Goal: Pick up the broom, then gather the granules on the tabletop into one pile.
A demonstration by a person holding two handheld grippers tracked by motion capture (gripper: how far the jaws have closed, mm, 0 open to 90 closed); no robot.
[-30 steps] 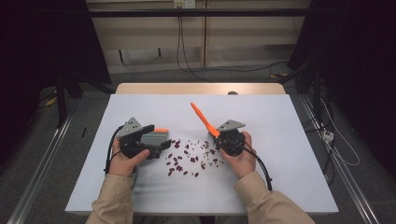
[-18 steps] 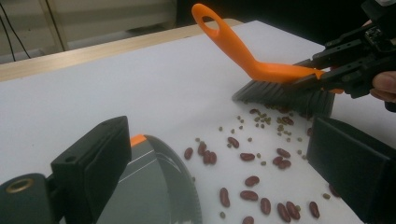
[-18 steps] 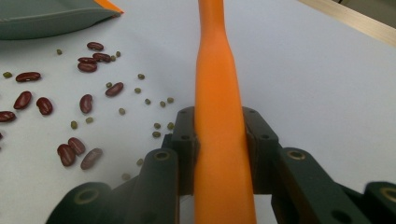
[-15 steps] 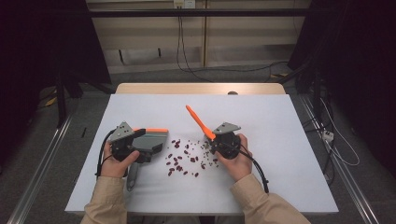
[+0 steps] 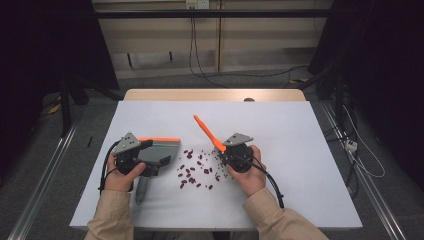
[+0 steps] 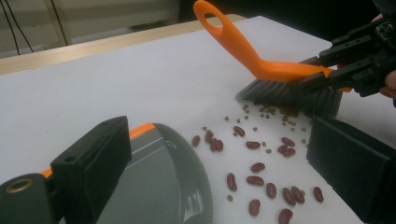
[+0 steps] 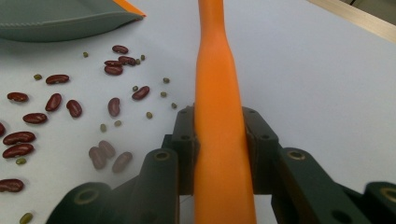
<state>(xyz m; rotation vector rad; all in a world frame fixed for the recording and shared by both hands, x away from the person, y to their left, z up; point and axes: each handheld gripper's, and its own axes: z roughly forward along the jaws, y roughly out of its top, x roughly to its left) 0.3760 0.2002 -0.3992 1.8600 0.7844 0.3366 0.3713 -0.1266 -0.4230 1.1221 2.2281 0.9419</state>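
**Brush and dustpan flank a scatter of beans**

The right tongs [image 5: 229, 150] are clamped on the orange handle of a small brush [image 5: 207, 133]. In the right gripper view the handle [image 7: 218, 116] runs straight up between the two black jaws, which press on it from both sides. In the high view the handle slants up and away from the person, toward the far left, while the dark bristles [image 6: 289, 95] rest on the white counter [image 5: 300, 125] at the right edge of the spill, just below the tongs.

The left tongs [image 5: 150, 162] hold a grey dustpan [image 5: 162, 150] with an orange rim. In the left gripper view one jaw lies over the pan's near edge [image 6: 159, 186] and the other stands well off to the right, so the jaws look wide apart around the pan; whether the pads actually press on it is hard to tell from here, though in the high view the pan appears carried by that gripper. The pan's open mouth faces the spill.

Between pan and brush lie dark red kidney beans [image 5: 192, 172] mixed with tiny green beans [image 6: 264, 112], spread loosely over the counter. The nearest red beans sit just beside the pan's lip; the green ones cluster close against the bristles. The two tongs are apart, with the whole spill between them.
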